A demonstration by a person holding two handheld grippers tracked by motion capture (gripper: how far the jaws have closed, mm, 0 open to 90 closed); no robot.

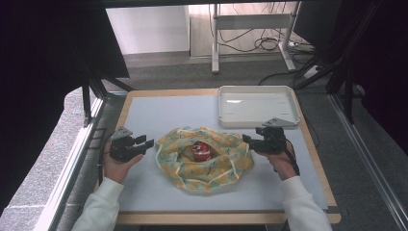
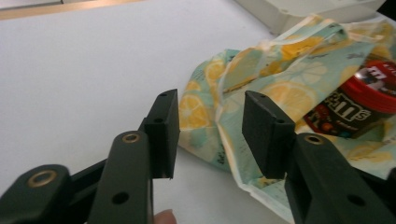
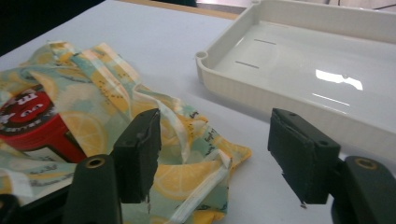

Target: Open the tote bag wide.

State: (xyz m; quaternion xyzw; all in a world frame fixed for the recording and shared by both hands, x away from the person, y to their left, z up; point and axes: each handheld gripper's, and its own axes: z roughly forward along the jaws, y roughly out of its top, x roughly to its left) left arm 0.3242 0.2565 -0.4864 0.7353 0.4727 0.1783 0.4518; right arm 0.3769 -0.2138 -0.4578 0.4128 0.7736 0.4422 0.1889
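A yellow and pale-green lemon-print cloth bag (image 1: 192,168) lies crumpled in the middle of the table. A red-lidded candy jar (image 1: 202,150) sits in its open middle. My left gripper (image 1: 146,142) hovers at the bag's left edge, open. In the left gripper view the bag's (image 2: 280,88) folded edge lies just beyond my left gripper (image 2: 210,121), untouched, with the jar (image 2: 359,102) farther right. My right gripper (image 1: 246,139) stands open at the bag's right edge. In the right gripper view my right gripper (image 3: 215,149) is above a corner of the bag (image 3: 112,93), and the jar (image 3: 32,121) is at the left.
A white empty tray (image 1: 221,106) stands at the back right of the grey mat, just behind my right gripper; its near wall (image 3: 233,88) is close to the right jaw. Bare mat lies to the left and in front of the bag.
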